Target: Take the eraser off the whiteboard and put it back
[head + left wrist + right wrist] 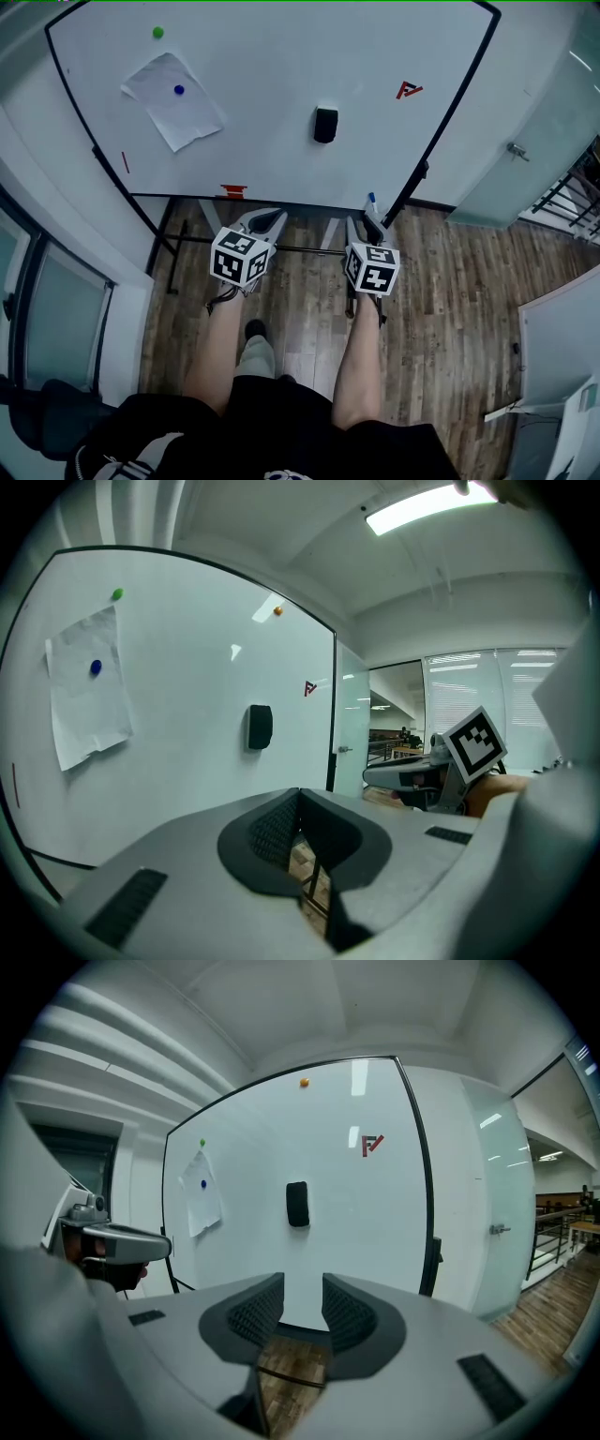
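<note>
A black eraser (325,124) clings to the whiteboard (281,56), right of the board's middle. It shows ahead in the left gripper view (260,727) and in the right gripper view (297,1204). Both grippers hang in front of the board's lower edge, well short of the eraser. My left gripper (265,221) has its jaws meeting at the tips (300,794), with nothing held. My right gripper (370,225) has a narrow gap between its pads (303,1283), and only the floor and board show through it. The eraser sits just above that gap in the right gripper view.
A paper sheet (173,100) is pinned by a blue magnet at the board's left, with a green magnet (157,33) above it. A red mark (409,90) sits right of the eraser. A blue-capped marker (371,199) rests on the lower ledge. A glass door (525,150) stands to the right.
</note>
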